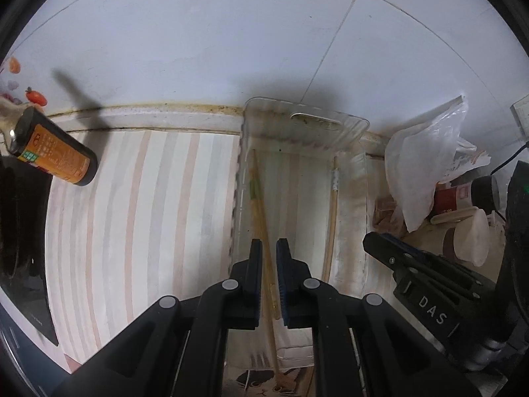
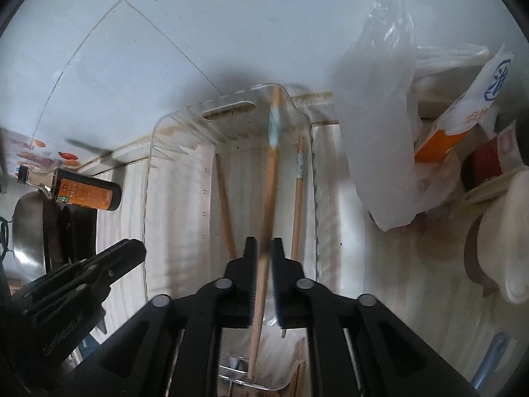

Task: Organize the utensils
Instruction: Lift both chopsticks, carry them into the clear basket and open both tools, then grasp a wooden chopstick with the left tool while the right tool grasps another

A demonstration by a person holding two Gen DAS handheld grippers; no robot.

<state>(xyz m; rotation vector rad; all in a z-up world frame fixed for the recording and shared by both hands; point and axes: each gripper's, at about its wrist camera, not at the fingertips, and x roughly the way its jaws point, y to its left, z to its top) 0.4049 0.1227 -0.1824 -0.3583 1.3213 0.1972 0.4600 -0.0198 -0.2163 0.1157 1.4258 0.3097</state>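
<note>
1. Pinching a blue-banded chopstick (image 2: 269, 178) in the right gripper (image 2: 263, 254), with the jaws closed narrow on the wooden shaft.
2. Tilting that chopstick above the clear plastic tray (image 2: 175, 152), with the banded end reaching toward the tray's far wall beside the handle slot and the thin end pointing back past the tray's near rim; blurring along the whole shaft.
3. Hovering the left gripper (image 1: 269, 258) over the near half of the tray (image 1: 360, 139), with only a slim gap between the jaws.
4. Showing a green-banded chopstick (image 1: 256, 192) through that gap; lying along the left part of the tray floor and running out past the tray's near rim. Cannot tell whether the pads are touching it or hanging just above it.
5. Resting a second blue-banded chopstick (image 1: 333, 205) on the tray floor, just beside the tray's right wall and well apart from the green-banded one.
6. Appearing in the left wrist view, outside the tray's right wall: the right gripper (image 1: 373, 243).
7. Appearing in the right wrist view, beside the tray's left wall: the left gripper (image 2: 130, 249).
8. Sitting the tray on a striped mat (image 1: 132, 215), with its far wall near the tiled wall (image 1: 231, 39).
9. Standing well to the left of the tray: a dark sauce bottle (image 1: 56, 152) with an orange label.
10. Crowding the space to the right of the tray: a white plastic bag (image 1: 420, 172), a red cup (image 1: 453, 198) and a white lidded container (image 1: 469, 235).
</note>
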